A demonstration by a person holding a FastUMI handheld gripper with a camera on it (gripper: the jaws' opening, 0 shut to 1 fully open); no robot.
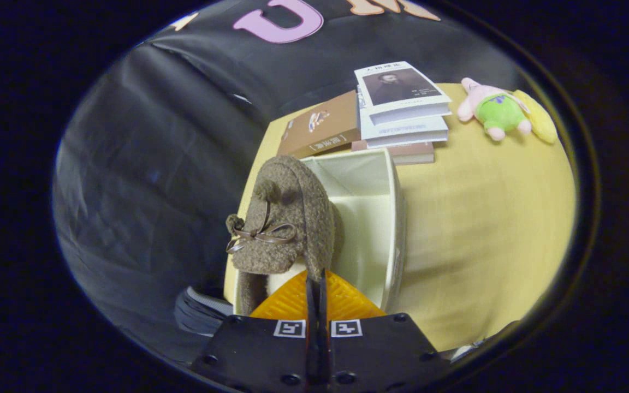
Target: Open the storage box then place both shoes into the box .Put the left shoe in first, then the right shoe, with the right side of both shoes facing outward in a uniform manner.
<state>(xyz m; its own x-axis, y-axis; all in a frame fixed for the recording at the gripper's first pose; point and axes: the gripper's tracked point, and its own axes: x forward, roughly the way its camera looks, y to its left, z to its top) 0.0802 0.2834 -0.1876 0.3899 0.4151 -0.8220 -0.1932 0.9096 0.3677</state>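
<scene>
While the gripper (315, 284) has its two fingers drawn nearly together with just a thin slit between them, it grips the edge of a fuzzy brown fleece shoe with a thin brown ribbon bow (282, 218), pinched right at the fingertips. Shoe hangs upright just ahead of the fingers, bow facing the camera, over the left part of an open cream fabric storage box (388, 218); whether its lower end touches the box floor cannot be told. Box sits at the near-left corner of a table with a yellow cloth (484, 218), its pale inside visible beside and behind the shoe. Beyond the box, touching or just behind its far wall: a tilted brown paperback book (322, 128) and a stack of white and brown books (402, 117). Further right, well apart from the box, a pink plush toy with a green belly (494, 112) lies on the cloth, a yellow plush piece (538, 117) right beside it.
</scene>
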